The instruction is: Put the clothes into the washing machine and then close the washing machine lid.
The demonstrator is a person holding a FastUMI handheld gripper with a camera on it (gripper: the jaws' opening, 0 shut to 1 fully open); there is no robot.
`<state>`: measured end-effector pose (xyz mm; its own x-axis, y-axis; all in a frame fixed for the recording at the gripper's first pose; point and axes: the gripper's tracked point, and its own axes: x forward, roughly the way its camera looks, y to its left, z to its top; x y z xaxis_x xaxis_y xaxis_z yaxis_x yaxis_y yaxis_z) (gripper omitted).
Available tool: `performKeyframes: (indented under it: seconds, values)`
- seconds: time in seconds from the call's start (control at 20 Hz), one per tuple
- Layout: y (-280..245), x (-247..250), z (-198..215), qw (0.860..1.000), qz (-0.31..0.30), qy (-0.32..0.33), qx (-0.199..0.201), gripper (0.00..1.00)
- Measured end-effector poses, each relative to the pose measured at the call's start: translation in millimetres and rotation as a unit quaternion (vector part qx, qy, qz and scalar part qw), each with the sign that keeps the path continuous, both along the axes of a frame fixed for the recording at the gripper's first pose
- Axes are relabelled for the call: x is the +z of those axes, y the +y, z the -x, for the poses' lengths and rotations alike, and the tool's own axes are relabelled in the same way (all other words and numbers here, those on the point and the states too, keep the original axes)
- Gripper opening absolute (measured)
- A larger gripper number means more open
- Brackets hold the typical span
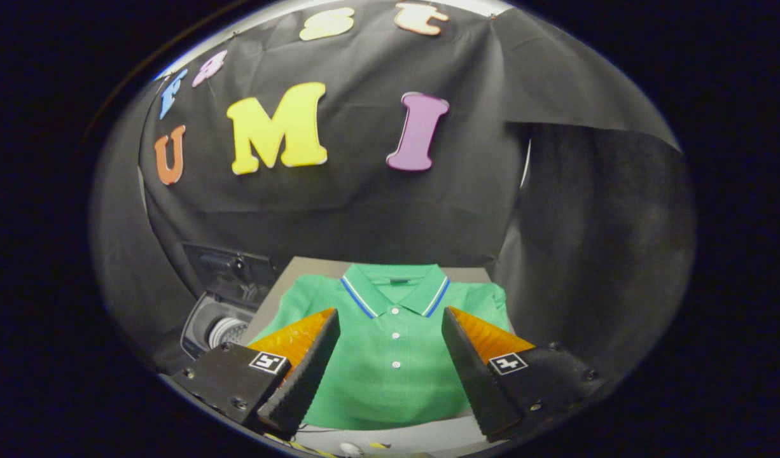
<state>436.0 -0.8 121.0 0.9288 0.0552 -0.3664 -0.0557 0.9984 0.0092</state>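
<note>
Gripper view: claw [390,318] wide open, holding nothing; green polo shirt [390,356] lies flat directly ahead, collar farthest away.

Cloth-walled booth [390,210] with washing machine [221,321]

Green polo shirt [390,356] showing a blue-and-white striped collar edge and white buttons, lying on a grey table [428,439]; dark washing machine [221,318] sitting at nine o'clock.
</note>
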Motion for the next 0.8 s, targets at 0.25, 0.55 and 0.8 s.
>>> performKeyframes:
  seconds: [0.25, 0.55, 0.8]
  values:
    - [-3, -54, -28, 0.996, 0.015, 0.081, -0.015, 1.0]
    - [-1, -65, -31, 0.994, -0.014, 0.103, -0.013, 0.98]
    - [5, -61, -33, 0.995, -0.026, 0.099, 0.012, 0.93]
